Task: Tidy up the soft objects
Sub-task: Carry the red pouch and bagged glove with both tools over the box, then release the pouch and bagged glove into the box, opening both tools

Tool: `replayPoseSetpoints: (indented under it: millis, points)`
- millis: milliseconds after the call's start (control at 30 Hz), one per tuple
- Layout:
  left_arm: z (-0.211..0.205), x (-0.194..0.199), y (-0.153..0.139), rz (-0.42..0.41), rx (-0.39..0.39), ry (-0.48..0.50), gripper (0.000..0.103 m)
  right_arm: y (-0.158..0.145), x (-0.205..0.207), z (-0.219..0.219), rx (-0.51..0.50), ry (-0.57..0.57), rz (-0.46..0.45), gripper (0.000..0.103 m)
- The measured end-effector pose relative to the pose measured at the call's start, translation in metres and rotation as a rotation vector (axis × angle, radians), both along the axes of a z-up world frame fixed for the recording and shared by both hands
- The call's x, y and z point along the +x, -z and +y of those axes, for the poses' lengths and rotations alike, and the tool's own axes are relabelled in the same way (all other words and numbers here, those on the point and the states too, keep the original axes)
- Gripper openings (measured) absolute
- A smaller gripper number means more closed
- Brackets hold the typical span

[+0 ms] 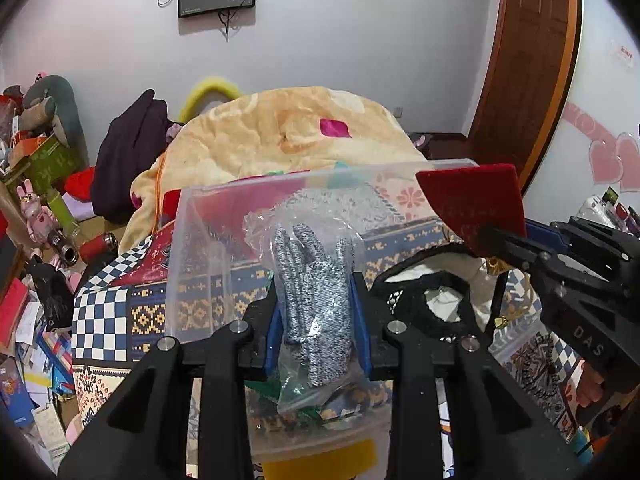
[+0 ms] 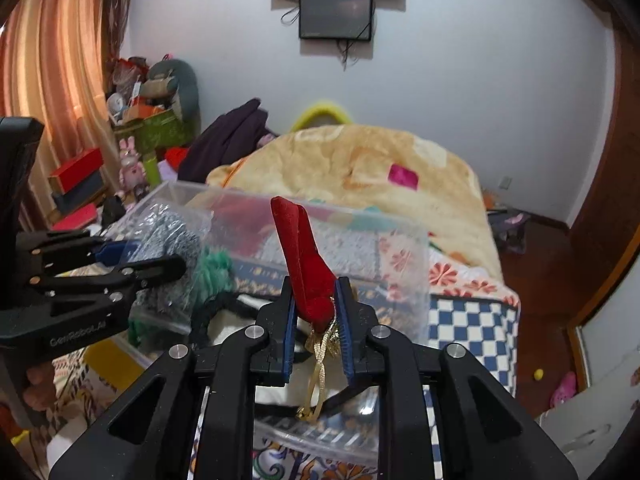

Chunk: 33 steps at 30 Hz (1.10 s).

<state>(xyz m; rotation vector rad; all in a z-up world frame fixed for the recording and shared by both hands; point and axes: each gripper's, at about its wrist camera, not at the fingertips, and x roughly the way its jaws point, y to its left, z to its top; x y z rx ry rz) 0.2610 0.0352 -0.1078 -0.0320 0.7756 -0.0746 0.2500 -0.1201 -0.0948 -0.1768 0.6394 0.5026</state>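
Note:
My left gripper [image 1: 318, 300] is shut on a clear plastic bag holding grey knit gloves [image 1: 316, 280], held over a clear plastic bin [image 1: 188, 240] on the bed. My right gripper [image 2: 316, 300] is shut on a red velvet pouch [image 2: 304, 256] with a gold drawstring [image 2: 320, 360], also above the bin [image 2: 404, 264]. The right gripper with the pouch [image 1: 476, 200] shows at the right of the left wrist view. The left gripper [image 2: 160, 260] with the bagged gloves [image 2: 168, 240] shows at the left of the right wrist view. A black and white soft item [image 1: 436, 300] lies in the bin.
The bin sits on a patterned bedspread [image 1: 104, 320] in front of a heaped yellow blanket [image 1: 288, 128]. A dark garment [image 1: 128, 152] lies behind. Boxes, toys and papers [image 1: 32, 240] clutter the floor at the left. A wooden door [image 1: 528, 60] stands at the right.

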Motion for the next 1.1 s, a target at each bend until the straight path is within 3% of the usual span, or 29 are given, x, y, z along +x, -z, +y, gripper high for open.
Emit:
replayPoseSetpoints:
  millis: [133, 300, 433, 533, 600, 800, 1000, 1100]
  points:
    - [-0.001, -0.004, 0.001, 0.008, -0.019, 0.016, 0.035, 0.001, -0.005, -0.003, -0.018, -0.028, 0.021, 0.019]
    - [-0.006, -0.015, -0.006, -0.016, -0.024, 0.031, 0.047, -0.002, -0.007, 0.001, 0.011, -0.044, 0.041, 0.040]
    - [-0.009, -0.030, -0.018, -0.053, -0.013, 0.038, 0.054, -0.008, -0.020, 0.000, 0.022, -0.056, 0.014, 0.044]
    - [-0.007, -0.045, -0.028, -0.081, -0.032, 0.044, 0.065, -0.016, -0.029, -0.003, 0.044, -0.065, -0.003, 0.049]
    - [-0.006, -0.056, -0.033, -0.098, -0.038, 0.042, 0.072, -0.023, -0.038, -0.010, 0.067, -0.067, -0.027, 0.062]
    - [-0.009, -0.096, -0.039, -0.135, -0.010, 0.059, 0.084, -0.036, -0.068, -0.034, 0.117, -0.049, -0.087, 0.085]
    - [-0.014, -0.129, -0.033, -0.125, -0.010, 0.084, 0.095, -0.030, -0.085, -0.053, 0.136, 0.008, -0.091, 0.086]
    - [-0.017, -0.143, -0.024, -0.111, -0.012, 0.079, 0.096, -0.021, -0.092, -0.059, 0.133, 0.025, -0.076, 0.086]
